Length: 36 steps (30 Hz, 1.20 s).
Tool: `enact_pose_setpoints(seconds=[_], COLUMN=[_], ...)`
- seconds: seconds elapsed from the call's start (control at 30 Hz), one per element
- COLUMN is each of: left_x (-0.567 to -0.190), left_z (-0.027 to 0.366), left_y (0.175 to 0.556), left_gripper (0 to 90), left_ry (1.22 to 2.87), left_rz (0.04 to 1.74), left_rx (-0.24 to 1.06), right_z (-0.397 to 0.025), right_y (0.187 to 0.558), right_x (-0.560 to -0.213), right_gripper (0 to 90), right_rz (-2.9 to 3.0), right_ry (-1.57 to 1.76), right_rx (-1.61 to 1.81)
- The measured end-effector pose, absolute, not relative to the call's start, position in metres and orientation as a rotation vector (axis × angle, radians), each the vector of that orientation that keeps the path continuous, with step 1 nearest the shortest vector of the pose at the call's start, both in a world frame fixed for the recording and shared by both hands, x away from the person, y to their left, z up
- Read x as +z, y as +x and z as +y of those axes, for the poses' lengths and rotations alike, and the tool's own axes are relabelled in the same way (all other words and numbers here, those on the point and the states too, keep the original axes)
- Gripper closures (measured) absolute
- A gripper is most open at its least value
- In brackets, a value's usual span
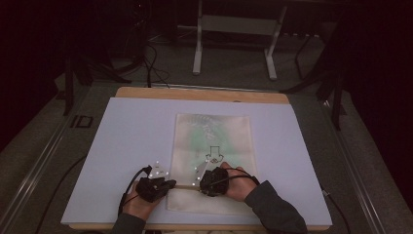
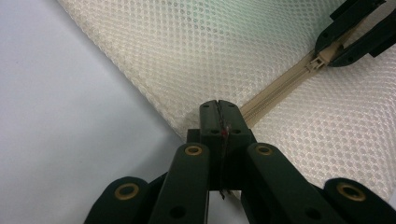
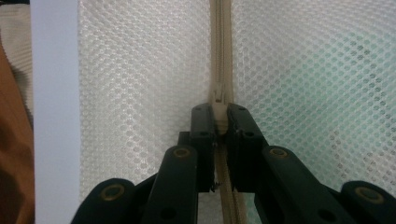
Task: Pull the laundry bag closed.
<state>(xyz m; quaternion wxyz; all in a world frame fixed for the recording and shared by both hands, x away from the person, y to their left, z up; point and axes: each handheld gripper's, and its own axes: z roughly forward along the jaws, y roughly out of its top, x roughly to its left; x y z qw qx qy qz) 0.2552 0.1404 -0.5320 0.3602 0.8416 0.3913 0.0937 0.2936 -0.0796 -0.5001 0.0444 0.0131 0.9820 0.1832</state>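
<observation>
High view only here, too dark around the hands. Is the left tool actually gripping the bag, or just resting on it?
Observer: Gripping. In the left gripper view, the left tool has its jaws pressed together on the edge of the mesh bag, right where the zipper ends.
Operator: And the right tool?
Observer: In the right gripper view, the right tool is closed on the zipper slider, one jaw on each side of it.
Operator: Is the zipper open or closed between them?
Observer: In the left gripper view, the stretch between the two tools looks closed, a single flat beige strip.
</observation>
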Motion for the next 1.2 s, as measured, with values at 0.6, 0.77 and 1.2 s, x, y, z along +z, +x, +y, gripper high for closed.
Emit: enact_pose_setpoints(seconds=[0.6, 0.77, 1.2], left_x=[-0.532, -0.532, -0.532], left_z=[0.141, 0.141, 0.14], left_y=[0.255, 0.256, 0.256], left_gripper=[89.2, 89.2, 89.2], left_ry=[2.168, 2.168, 2.167], left_rz=[1.011, 1.011, 1.013], left_rx=[0.239, 0.239, 0.24], right_z=[-0.094, -0.097, -0.105], right_y=[0.294, 0.293, 0.293], right_x=[-0.5, -0.5, -0.5], right_gripper=[82.3, 82.3, 82.4], right_rz=[3.006, 3.002, 3.009], right_ry=[0.065, 0.065, 0.086], right_rx=[0.566, 0.561, 0.57])
